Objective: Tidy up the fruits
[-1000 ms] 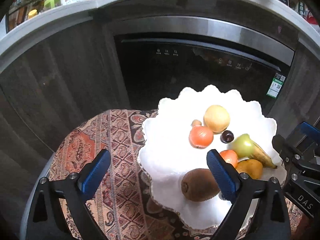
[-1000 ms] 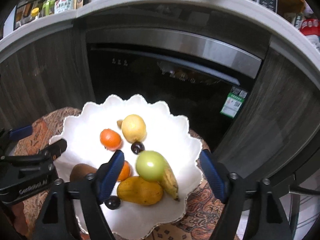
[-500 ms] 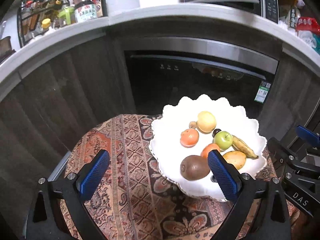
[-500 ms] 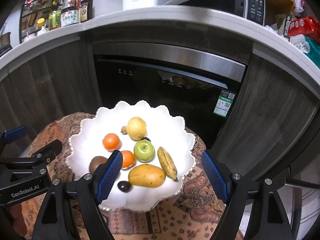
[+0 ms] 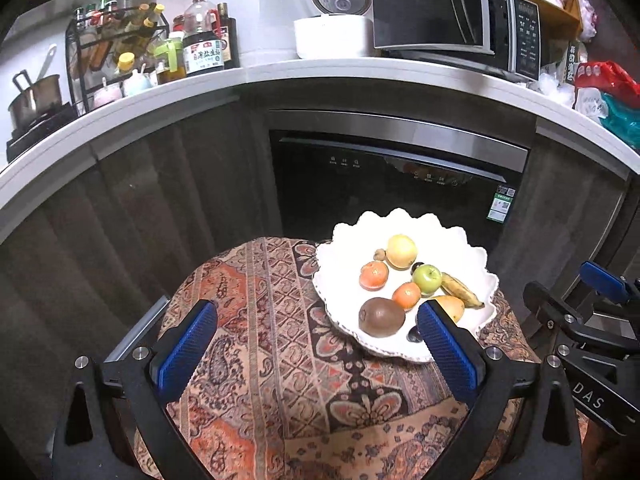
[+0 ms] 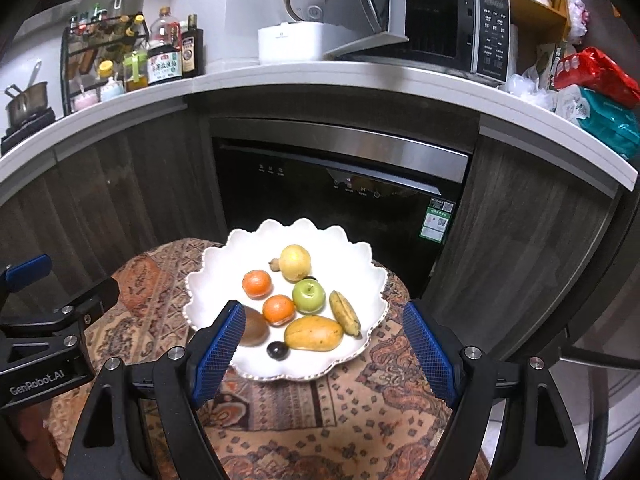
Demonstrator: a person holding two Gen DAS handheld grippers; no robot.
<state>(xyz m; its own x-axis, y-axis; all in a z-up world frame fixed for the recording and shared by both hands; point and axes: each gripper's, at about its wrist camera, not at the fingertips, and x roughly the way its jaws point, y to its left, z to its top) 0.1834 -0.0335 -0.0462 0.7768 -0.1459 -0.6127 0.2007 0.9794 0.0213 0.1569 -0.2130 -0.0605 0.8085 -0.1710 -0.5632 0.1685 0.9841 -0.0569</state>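
A white scalloped plate (image 6: 352, 258) (image 5: 348, 248) rests on a small table under a patterned cloth (image 5: 280, 360). On it lie a yellow pear (image 6: 295, 263), two oranges (image 6: 257, 283) (image 6: 279, 310), a green apple (image 6: 308, 296), a banana (image 6: 345, 313), a mango (image 6: 314, 333), a kiwi (image 5: 381, 317) and a dark plum (image 6: 277, 350). My left gripper (image 5: 316, 340) is open over the cloth, left of the plate, holding nothing. My right gripper (image 6: 324, 340) is open above the plate's near edge, empty, clear of the fruit.
Behind the table stand dark wood cabinets and a black built-in dishwasher (image 6: 340, 196). The counter above carries a bottle rack (image 5: 120, 48), a rice cooker (image 5: 334, 20), a microwave (image 6: 440, 24) with its door open, and bags (image 6: 592, 84).
Both grippers have pulled back and up from the plate, so the fruit looks smaller and the counter has come into view. Both stay open. The fruit has not moved.
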